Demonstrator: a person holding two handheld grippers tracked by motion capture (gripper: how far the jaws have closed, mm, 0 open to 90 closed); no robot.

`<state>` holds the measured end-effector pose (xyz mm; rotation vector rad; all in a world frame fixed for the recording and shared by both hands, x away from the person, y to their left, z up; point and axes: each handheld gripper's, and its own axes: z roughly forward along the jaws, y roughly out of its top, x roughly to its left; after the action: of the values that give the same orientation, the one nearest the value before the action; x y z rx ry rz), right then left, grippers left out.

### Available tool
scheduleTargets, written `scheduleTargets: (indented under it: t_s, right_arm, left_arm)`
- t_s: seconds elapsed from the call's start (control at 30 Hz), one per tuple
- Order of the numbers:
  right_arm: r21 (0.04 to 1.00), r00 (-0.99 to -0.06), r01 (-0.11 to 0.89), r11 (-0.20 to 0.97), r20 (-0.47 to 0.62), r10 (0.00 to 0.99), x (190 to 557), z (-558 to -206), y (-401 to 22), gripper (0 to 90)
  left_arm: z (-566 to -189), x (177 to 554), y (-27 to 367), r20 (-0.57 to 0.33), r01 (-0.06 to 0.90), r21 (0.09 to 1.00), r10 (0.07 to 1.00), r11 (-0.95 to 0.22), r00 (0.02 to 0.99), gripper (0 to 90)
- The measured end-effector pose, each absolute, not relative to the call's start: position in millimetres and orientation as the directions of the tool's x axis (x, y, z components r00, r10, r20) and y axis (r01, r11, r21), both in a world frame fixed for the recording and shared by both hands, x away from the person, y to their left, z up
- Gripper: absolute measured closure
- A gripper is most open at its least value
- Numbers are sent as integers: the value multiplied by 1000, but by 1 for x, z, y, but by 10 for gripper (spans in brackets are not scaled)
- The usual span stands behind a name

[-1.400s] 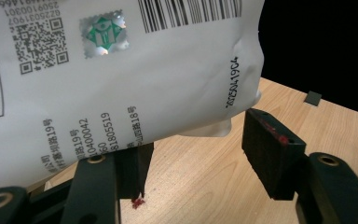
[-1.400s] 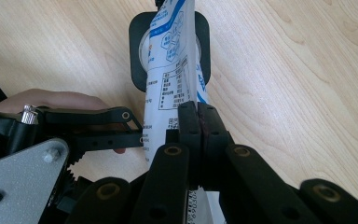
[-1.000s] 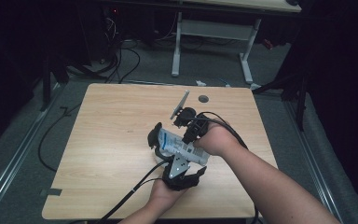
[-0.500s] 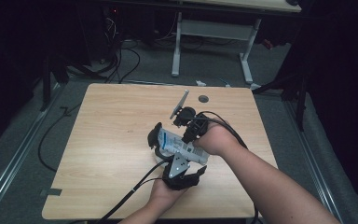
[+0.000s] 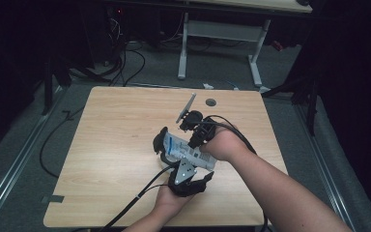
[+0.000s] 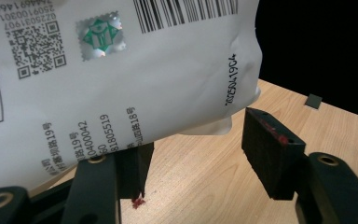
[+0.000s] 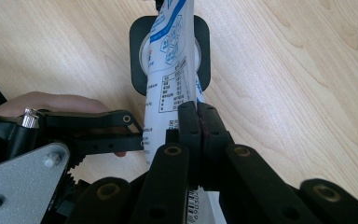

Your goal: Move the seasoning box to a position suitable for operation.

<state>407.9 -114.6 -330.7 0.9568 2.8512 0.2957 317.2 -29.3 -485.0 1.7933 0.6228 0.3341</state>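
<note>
On the left, the left gripper (image 5: 160, 145) has its jaws spread apart on either side of the white printed pouch (image 5: 189, 153), whose lower edge hangs between them over the wooden table (image 5: 111, 125), so it seems poised to take a second hold rather than carrying any weight. To its right, the right gripper (image 7: 196, 116) has its jaws pinched tight on the pouch's edge, holding it up on edge above a black square holder (image 7: 139, 56), probably to keep it steady and clear of the table.
</note>
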Motion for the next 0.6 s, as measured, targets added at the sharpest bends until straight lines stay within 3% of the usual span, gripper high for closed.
scheduleTargets:
  t_s: [0.6]
  right_arm:
    - [215, -795, 581, 785, -57, 604, 408, -332, -115, 900]
  left_arm:
    - [-485, 316, -31, -89, 245, 948, 568, -204, 818, 443]
